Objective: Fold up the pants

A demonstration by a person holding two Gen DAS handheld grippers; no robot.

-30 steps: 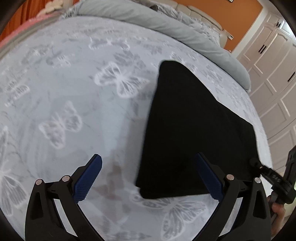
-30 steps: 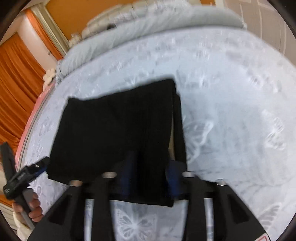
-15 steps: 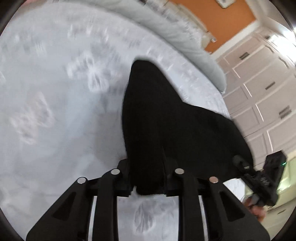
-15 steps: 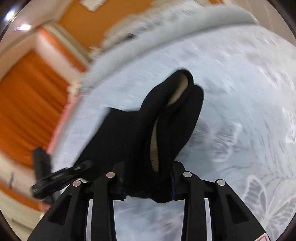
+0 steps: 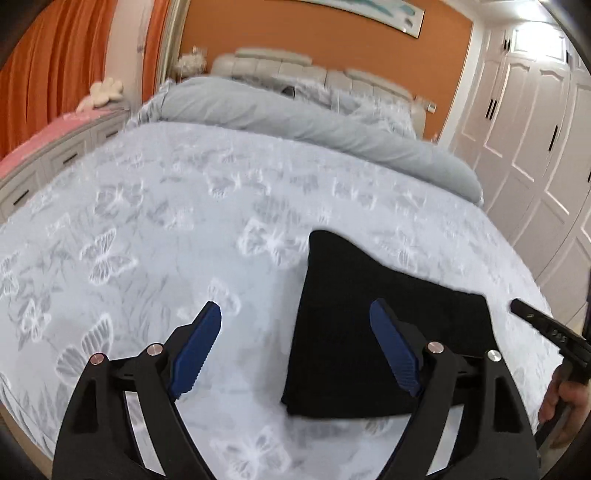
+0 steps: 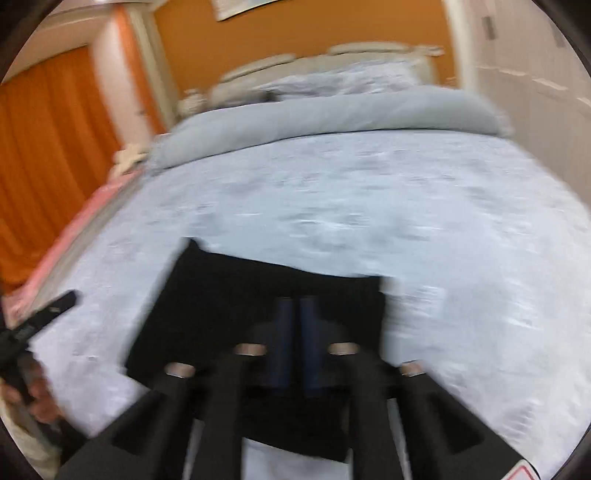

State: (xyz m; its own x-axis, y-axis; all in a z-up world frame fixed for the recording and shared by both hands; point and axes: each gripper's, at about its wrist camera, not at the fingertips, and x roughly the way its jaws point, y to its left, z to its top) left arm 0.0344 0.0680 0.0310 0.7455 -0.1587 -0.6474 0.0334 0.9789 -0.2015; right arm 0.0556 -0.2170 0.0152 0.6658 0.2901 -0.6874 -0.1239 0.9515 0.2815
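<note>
**Pants folded flat on the bed, both grippers clear of them**

Room first: orange wall point(image 5: 325, 48) far ahead of my fingers w/ a framed picture point(image 5: 369, 11) up top, orange curtains point(image 5: 55, 62) off to the left, white wardrobe doors point(image 5: 532, 122) down the right side. Low white drawer unit point(image 5: 55, 158) on the left w/ a pink cover on it.

Surface is a big bed point(image 5: 166, 229), pale blue-grey sheet w/ white butterfly print, taking up most of both views. A grey duvet point(image 5: 295, 118) is rolled back across the far end, padded cream headboard point(image 5: 317, 74) behind it.

Pants point(image 5: 369, 325) are black, folded into a flat compact rectangle, lying on the sheet near the bed's near edge. In the left wrist view they sit under and past my right-hand finger, nothing of them between the two pads.

Left gripper point(image 5: 299, 336): jaws wide & opening, blue pads apart, only sheet and the pants' edge in the gap below, no contact I can see.

Right gripper point(image 6: 295, 332): pads pressed together, nothing pinched, hovering over the pants' near middle; view is motion-blurred. It also shows at the right edge of the left view w/ a hand point(image 5: 565, 402) on it.
</note>
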